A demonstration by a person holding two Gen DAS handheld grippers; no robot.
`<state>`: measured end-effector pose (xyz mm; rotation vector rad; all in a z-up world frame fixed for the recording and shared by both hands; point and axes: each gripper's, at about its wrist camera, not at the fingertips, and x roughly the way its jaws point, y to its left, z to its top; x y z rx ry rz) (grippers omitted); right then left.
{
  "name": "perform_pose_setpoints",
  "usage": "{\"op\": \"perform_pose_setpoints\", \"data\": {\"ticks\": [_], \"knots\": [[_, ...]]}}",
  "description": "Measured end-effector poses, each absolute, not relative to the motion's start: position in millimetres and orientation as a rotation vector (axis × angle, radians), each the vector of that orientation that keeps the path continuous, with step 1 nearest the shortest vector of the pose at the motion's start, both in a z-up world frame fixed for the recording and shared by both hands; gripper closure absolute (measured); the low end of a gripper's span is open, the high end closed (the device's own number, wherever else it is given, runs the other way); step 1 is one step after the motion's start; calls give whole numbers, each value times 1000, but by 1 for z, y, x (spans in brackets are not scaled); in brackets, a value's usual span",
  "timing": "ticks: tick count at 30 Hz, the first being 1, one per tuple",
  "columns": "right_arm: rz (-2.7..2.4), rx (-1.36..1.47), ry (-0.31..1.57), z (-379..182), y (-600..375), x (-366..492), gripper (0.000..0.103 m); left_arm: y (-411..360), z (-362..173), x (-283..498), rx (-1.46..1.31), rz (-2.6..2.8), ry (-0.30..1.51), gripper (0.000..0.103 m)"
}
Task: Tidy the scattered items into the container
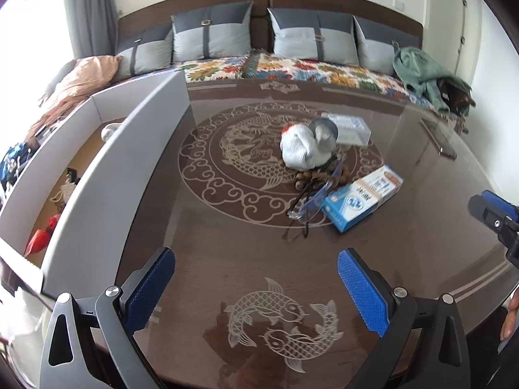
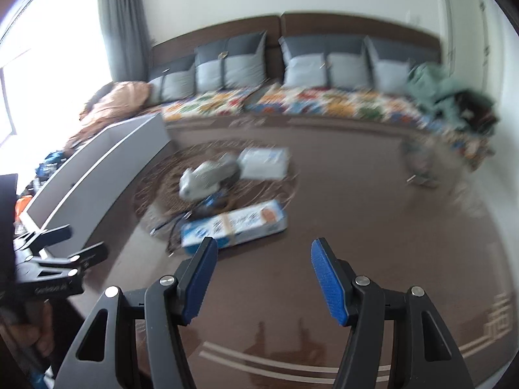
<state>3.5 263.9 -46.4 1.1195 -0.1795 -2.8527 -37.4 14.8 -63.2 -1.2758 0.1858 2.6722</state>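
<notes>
The grey open-topped container (image 1: pixel 113 168) stands on the left of the table, with a red item (image 1: pixel 40 238) and a pale cord (image 1: pixel 63 191) inside it. At mid-table lies a cluster: a white rolled cloth bundle (image 1: pixel 298 149), a clear plastic box (image 1: pixel 352 128), a bead bracelet (image 1: pixel 308 175), clear safety glasses (image 1: pixel 311 201) and a blue-and-white carton (image 1: pixel 360 201). My left gripper (image 1: pixel 256 259) is open and empty, short of the cluster. My right gripper (image 2: pixel 264 246) is open and empty, just before the carton (image 2: pixel 236 223). The right wrist view is blurred.
The dark glass-topped table (image 1: pixel 259 291) carries engraved fish patterns. Behind it runs a bench with grey cushions (image 1: pixel 211 37), a floral cover and a green cloth heap (image 1: pixel 425 74). A peach cloth (image 1: pixel 81 84) lies beyond the container. A window is at the left.
</notes>
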Motion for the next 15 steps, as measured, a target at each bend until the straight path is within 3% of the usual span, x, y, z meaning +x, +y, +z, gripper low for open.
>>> {"op": "perform_pose_setpoints", "data": {"ticks": [9, 14, 15], "knots": [[-2606, 993, -172, -56, 242, -70, 41, 13, -75, -57, -1298, 2629, 158, 1], [-2525, 1126, -279, -72, 245, -131, 41, 12, -78, -65, -1293, 2629, 164, 1], [-2478, 1153, -386, -75, 250, -146, 41, 12, -78, -67, -1292, 2629, 165, 1]]}}
